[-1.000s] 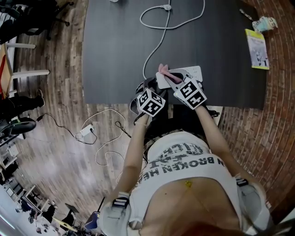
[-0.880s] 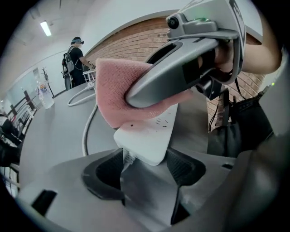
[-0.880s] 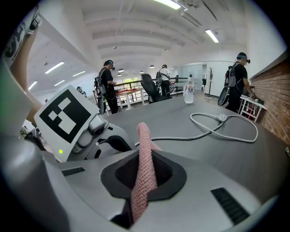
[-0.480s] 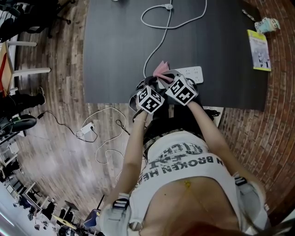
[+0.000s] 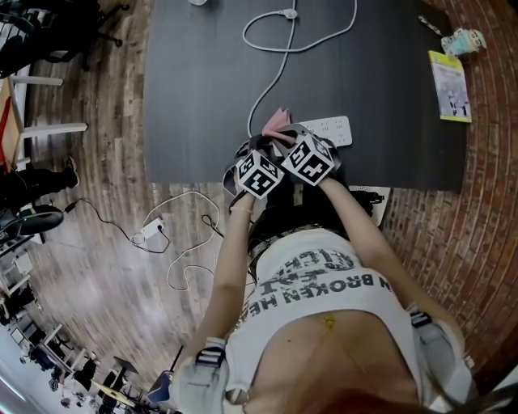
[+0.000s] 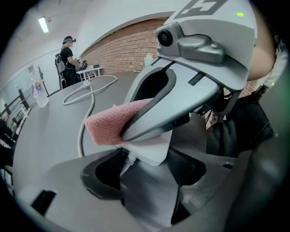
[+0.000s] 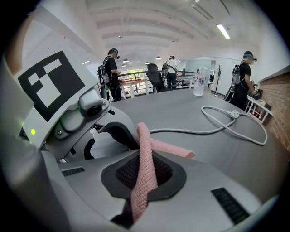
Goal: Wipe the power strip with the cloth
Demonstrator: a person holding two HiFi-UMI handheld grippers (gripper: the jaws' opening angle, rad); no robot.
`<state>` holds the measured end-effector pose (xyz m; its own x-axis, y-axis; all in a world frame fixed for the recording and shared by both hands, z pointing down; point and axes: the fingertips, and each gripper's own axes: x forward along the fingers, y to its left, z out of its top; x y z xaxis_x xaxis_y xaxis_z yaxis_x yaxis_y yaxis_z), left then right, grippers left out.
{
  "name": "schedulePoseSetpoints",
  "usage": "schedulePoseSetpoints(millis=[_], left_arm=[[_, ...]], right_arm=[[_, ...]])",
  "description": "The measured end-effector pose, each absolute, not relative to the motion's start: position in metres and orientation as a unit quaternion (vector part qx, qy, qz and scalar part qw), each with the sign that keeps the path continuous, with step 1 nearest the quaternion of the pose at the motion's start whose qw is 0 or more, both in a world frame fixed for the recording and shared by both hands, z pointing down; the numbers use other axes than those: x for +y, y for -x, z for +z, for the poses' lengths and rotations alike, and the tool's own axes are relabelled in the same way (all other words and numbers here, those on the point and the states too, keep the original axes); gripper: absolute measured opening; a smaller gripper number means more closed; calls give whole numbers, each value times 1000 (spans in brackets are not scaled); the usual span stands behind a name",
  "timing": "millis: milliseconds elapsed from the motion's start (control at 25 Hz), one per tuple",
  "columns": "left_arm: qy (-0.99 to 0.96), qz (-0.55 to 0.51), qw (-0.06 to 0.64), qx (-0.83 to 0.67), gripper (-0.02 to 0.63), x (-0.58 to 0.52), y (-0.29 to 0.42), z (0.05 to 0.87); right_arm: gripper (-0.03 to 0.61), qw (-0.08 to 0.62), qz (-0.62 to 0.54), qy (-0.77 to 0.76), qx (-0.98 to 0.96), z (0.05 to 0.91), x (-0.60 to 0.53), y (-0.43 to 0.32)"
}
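A white power strip point(image 5: 330, 129) lies near the front edge of the dark table point(image 5: 194, 89). My left gripper point(image 5: 261, 149) is shut on its cable end point(image 6: 152, 152), which sits between the two dark pads point(image 6: 192, 167). A pink cloth point(image 5: 278, 121) is clamped in my right gripper point(image 5: 289, 137), which is shut on it. In the right gripper view the cloth point(image 7: 146, 172) runs up between the jaws and folds over to the right. In the left gripper view the right gripper point(image 6: 181, 95) crosses just above the strip's end, pressing the cloth point(image 6: 108, 124) onto it.
The strip's grey cable point(image 5: 271, 77) loops across the table to a plug point(image 5: 289, 13). A yellow-green booklet point(image 5: 450, 85) and a small figure point(image 5: 465, 40) lie at the far right. A clear bottle point(image 7: 198, 82) stands at the back. Several people stand beyond the table.
My right gripper has slid the cloth leftward along the strip, from its middle to the cable end, and is now beside the left gripper. The left gripper has barely moved.
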<state>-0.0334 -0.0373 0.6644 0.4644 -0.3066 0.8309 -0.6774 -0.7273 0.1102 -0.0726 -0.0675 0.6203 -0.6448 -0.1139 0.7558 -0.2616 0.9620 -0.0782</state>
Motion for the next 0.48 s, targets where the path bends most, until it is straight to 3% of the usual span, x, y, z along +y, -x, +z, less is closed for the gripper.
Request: schedulePoseSetpoints(millis=[480], left_arm=[[-828,420,217,-301,290,-37,33,665]], right_arm=[[17,411,82,-132,-898,621,-71,61]])
